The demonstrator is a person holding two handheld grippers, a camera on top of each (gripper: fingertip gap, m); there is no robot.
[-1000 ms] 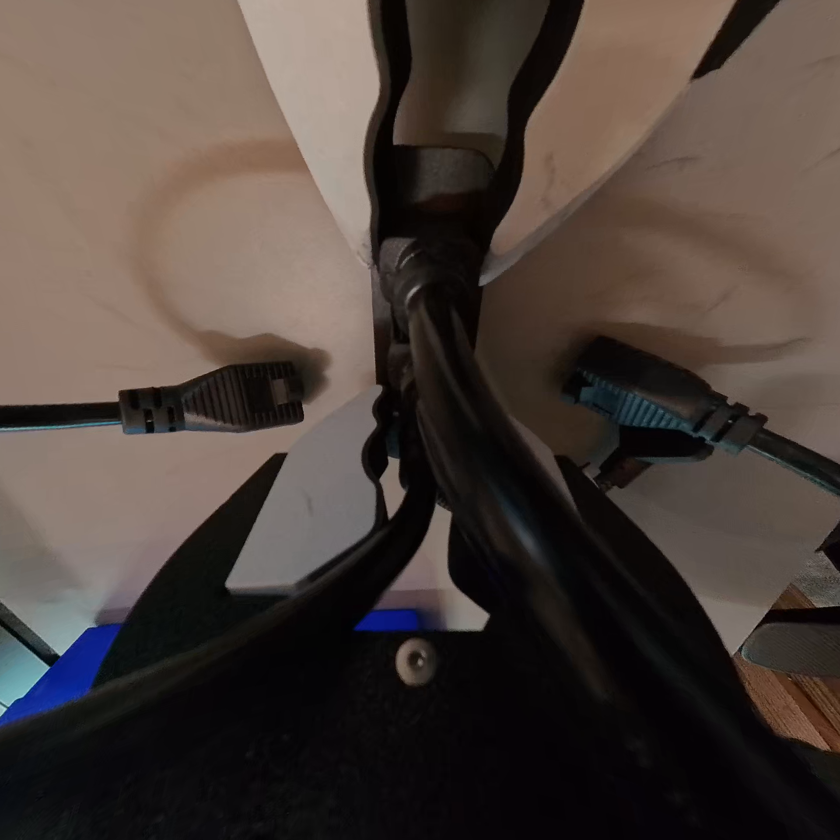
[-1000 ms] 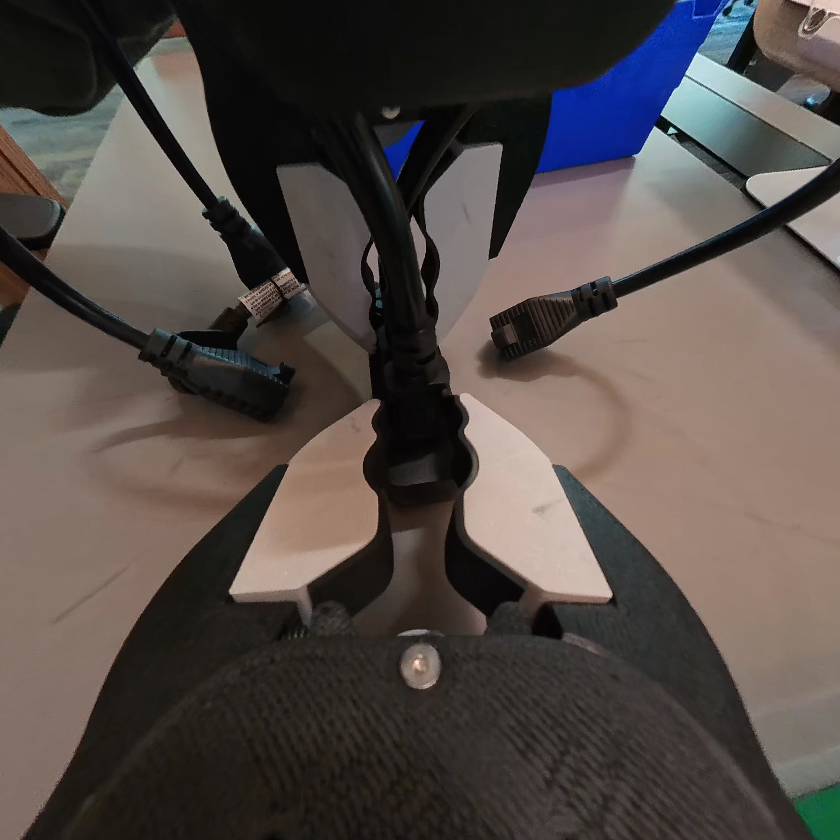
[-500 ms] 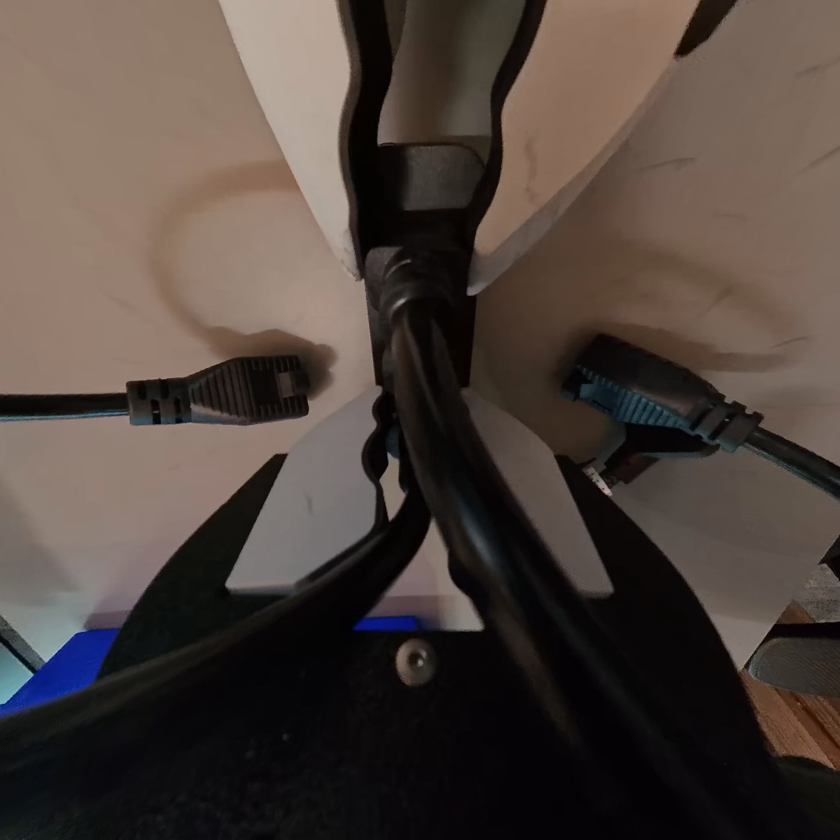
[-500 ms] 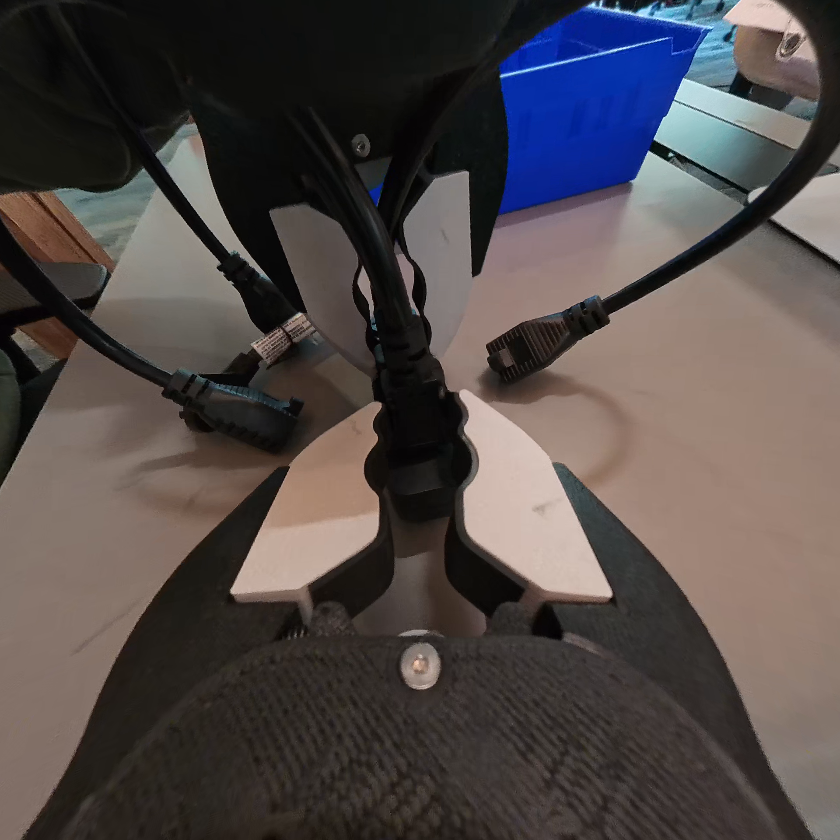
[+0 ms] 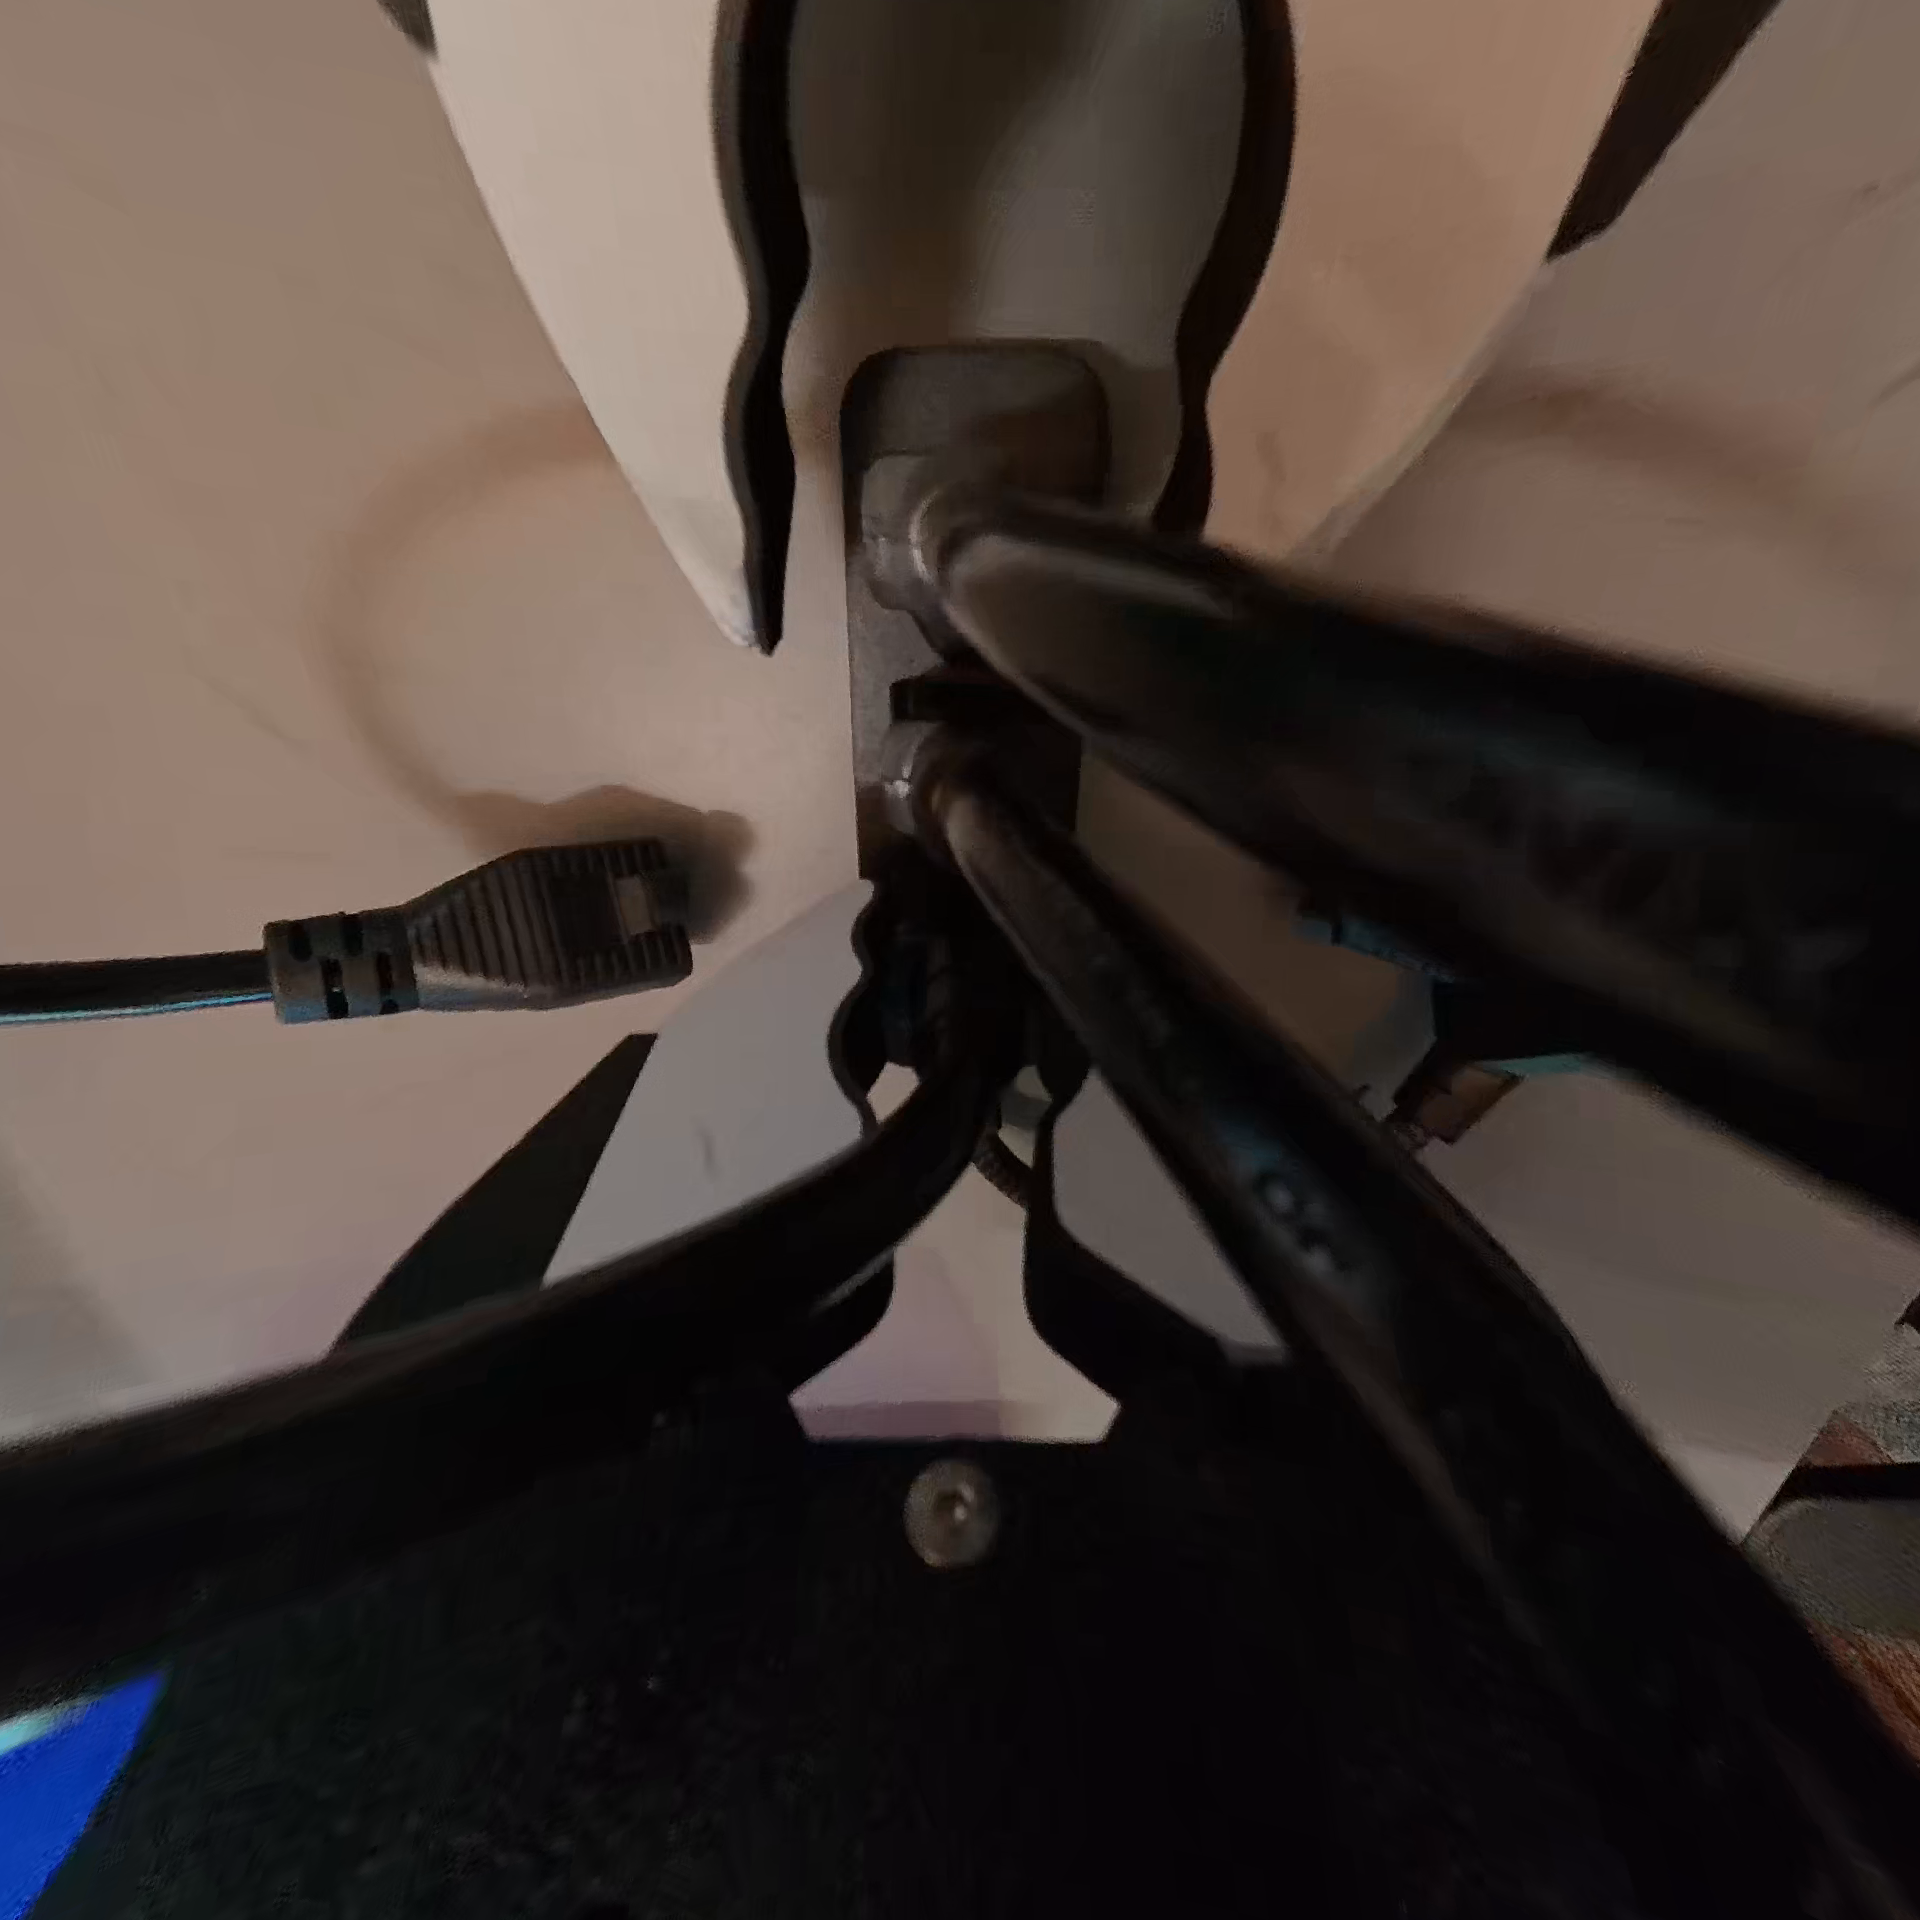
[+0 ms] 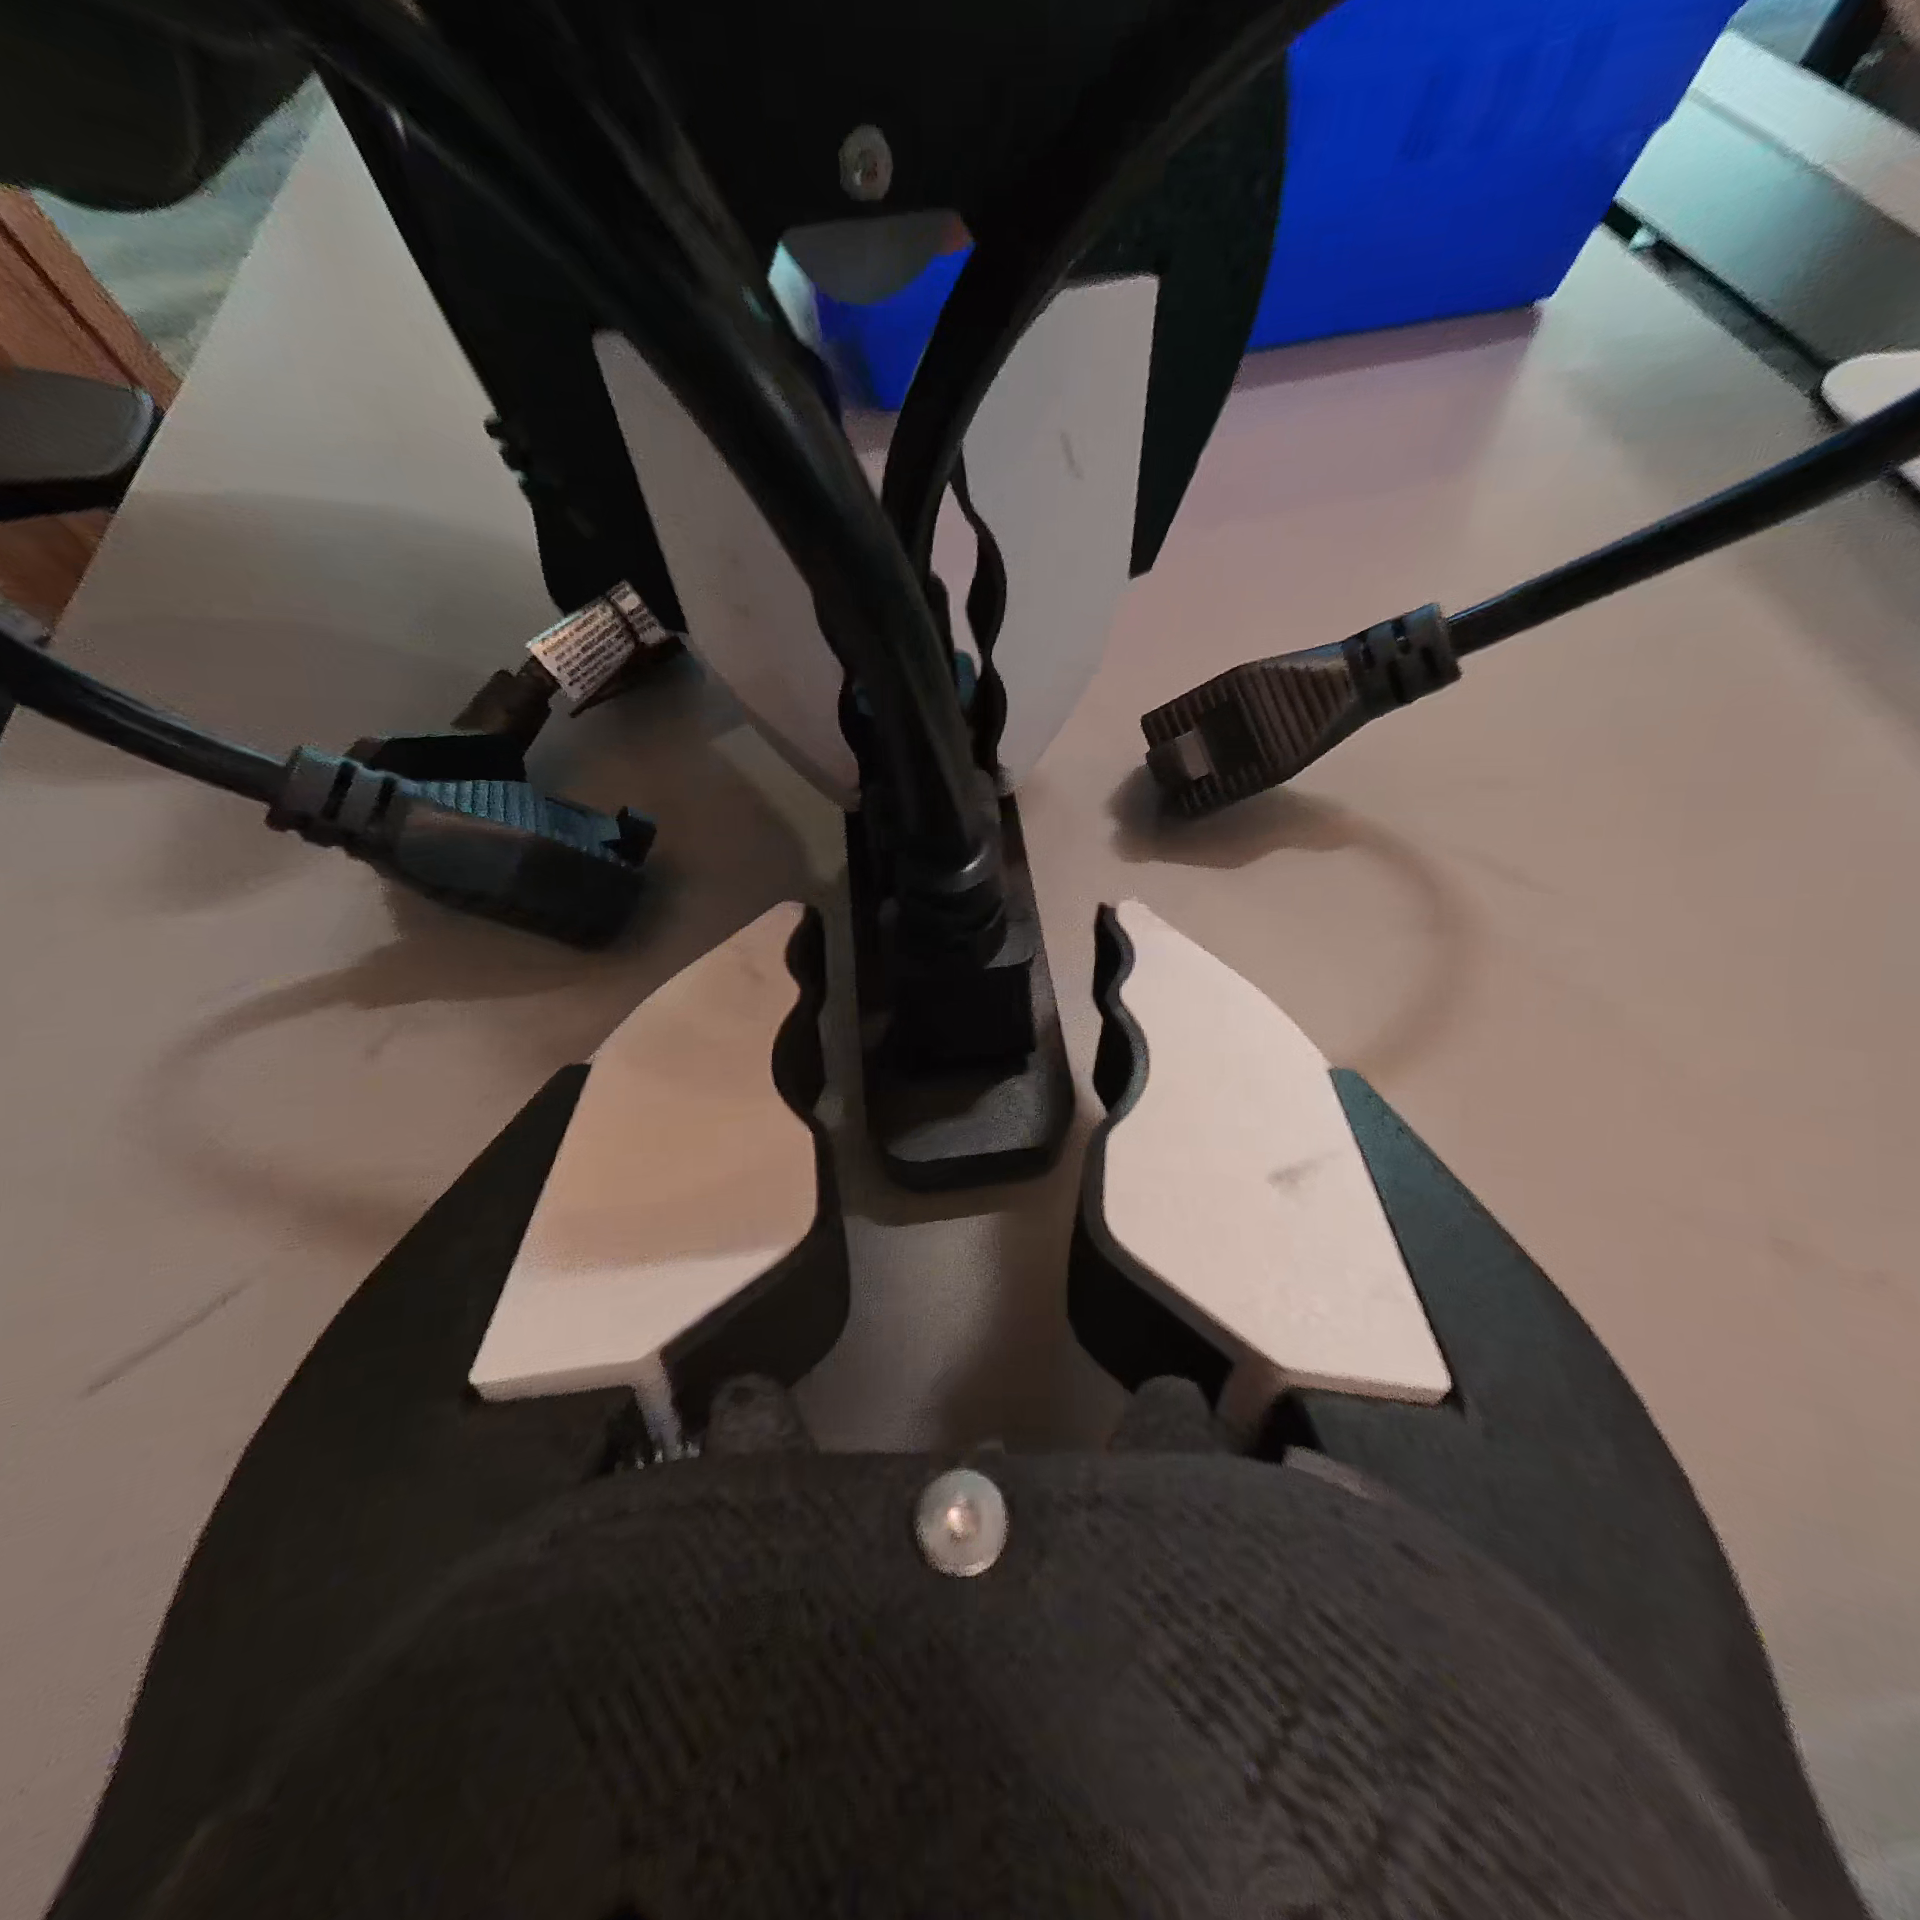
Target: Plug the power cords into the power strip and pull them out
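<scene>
Now the power strip (image 6: 961,1091) is being seen lying on the surface between the two facing grippers, with a black plug (image 6: 961,966) seated in its near end and a second cord (image 5: 1143,1039) plugged in further along. Half a second ago that plug was being pinched by the right gripper (image 6: 961,940); its jaws are now being held spread on either side, nothing gripped. The insertion is judged finished. The left gripper (image 5: 940,956) is being kept pressed onto the strip's far end. Two loose connectors (image 6: 1288,717) (image 6: 488,831) are lying beside the strip.
</scene>
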